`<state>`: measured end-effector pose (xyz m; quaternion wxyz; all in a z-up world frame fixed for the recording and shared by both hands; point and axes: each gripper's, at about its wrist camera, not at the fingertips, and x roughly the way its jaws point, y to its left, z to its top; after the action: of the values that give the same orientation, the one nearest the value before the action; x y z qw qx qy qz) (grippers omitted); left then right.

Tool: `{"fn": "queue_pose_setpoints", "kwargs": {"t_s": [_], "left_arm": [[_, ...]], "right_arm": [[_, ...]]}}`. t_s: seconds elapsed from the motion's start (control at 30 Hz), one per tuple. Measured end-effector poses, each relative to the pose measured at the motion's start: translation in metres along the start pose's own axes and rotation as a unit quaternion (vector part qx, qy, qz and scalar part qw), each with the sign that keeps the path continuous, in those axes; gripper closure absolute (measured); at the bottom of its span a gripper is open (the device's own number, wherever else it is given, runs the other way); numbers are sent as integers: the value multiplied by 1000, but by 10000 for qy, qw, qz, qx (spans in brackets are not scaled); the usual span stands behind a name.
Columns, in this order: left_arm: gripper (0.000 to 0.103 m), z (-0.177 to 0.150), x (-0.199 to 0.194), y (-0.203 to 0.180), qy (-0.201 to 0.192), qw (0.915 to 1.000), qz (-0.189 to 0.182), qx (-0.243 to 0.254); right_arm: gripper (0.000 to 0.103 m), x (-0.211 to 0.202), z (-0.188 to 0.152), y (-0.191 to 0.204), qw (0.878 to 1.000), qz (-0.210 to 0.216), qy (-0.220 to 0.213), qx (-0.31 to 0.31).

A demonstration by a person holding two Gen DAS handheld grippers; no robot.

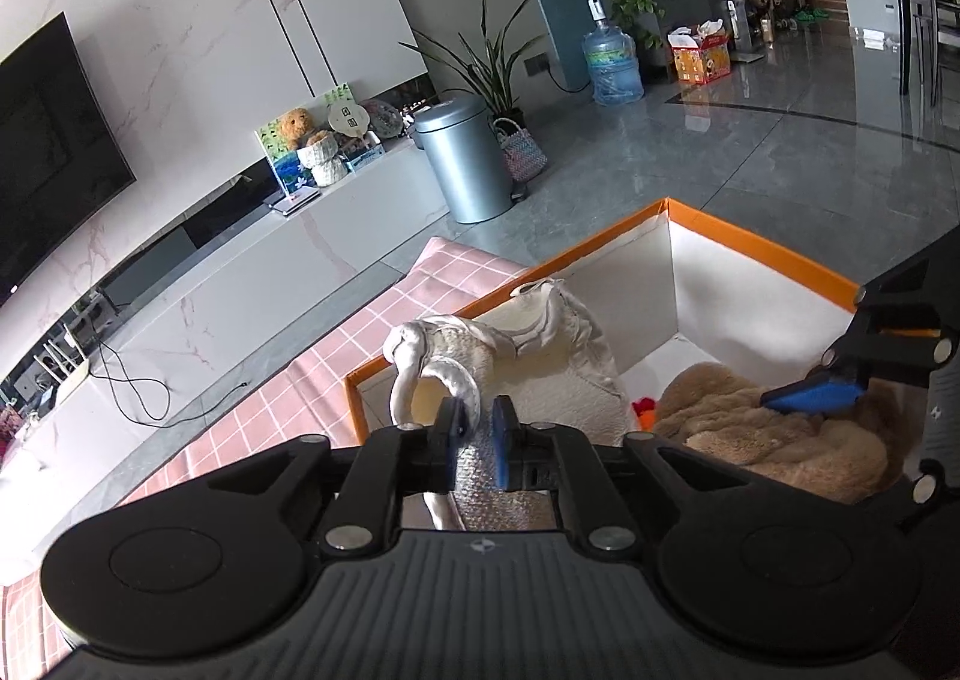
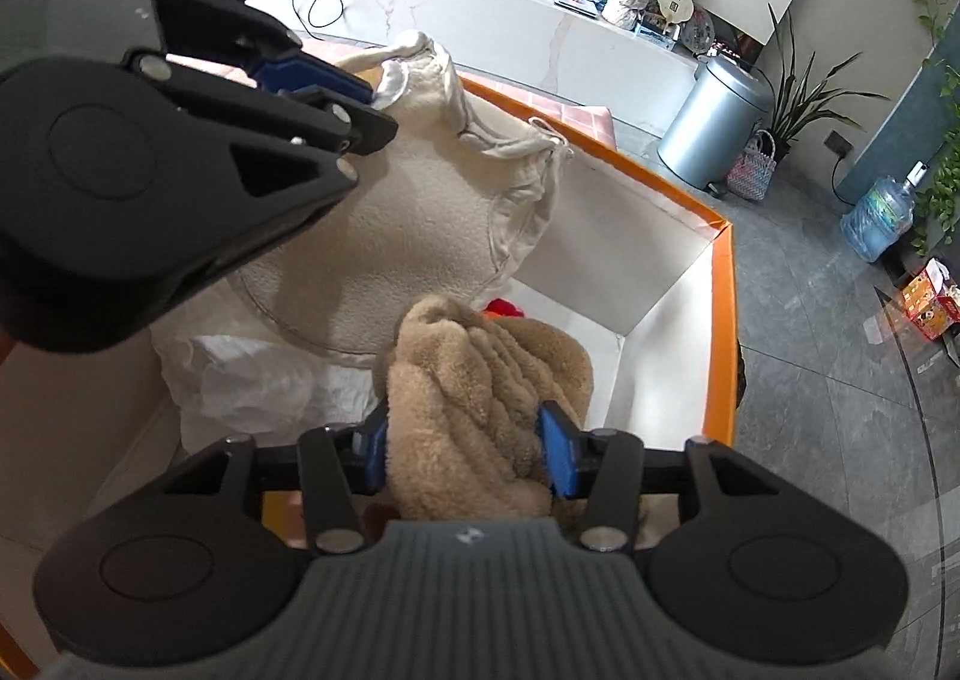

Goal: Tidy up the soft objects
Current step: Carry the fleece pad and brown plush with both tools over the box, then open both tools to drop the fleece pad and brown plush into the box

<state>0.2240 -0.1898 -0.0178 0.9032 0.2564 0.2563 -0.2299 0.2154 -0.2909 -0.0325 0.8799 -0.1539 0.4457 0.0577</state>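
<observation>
Left tool [image 1: 474, 431] is pinched nearly closed on a loop of the cream garment [image 1: 540, 362], which drapes over the near edge of the orange-rimmed box [image 1: 762, 245]. Right tool [image 2: 465, 449] is part open, pads [image 2: 561, 455] pressing both sides of the tan plush [image 2: 480, 380] inside the box. Soft items in the box: 1 cream garment, 1 tan plush, 1 red item [image 2: 504, 308] mostly hidden, 1 crumpled white sheet [image 2: 258, 380]. Box sits on a pink checked cloth [image 1: 360, 332].
</observation>
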Motion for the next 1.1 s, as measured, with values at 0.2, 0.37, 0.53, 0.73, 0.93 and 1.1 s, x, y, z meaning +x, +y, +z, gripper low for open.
{"fn": "queue_pose_setpoints", "kwargs": {"t_s": [0.2,0.37,0.53,0.73,0.93,1.1], "left_arm": [[79,-1,-3,-3,-14,9998,130,121],[47,4,-7,-4,-10,9998,95,180],[42,7,-16,-3,-54,9997,154,163],[39,8,-32,2,-115,9999,95,81],[39,5,-52,7,-220,9997,77,-124],[38,0,-69,6,-284,9994,70,-200]], "right_arm": [[48,-2,0,4,10000,-26,22,-77],[35,-7,1,0,9998,-125,-15,-153],[32,-15,-1,-2,9996,-215,-104,-145],[28,-29,-2,0,9990,-335,-250,-154],[28,-47,-4,5,9980,-466,-407,-156],[27,-60,-8,9,9972,-544,-503,-78]]}}
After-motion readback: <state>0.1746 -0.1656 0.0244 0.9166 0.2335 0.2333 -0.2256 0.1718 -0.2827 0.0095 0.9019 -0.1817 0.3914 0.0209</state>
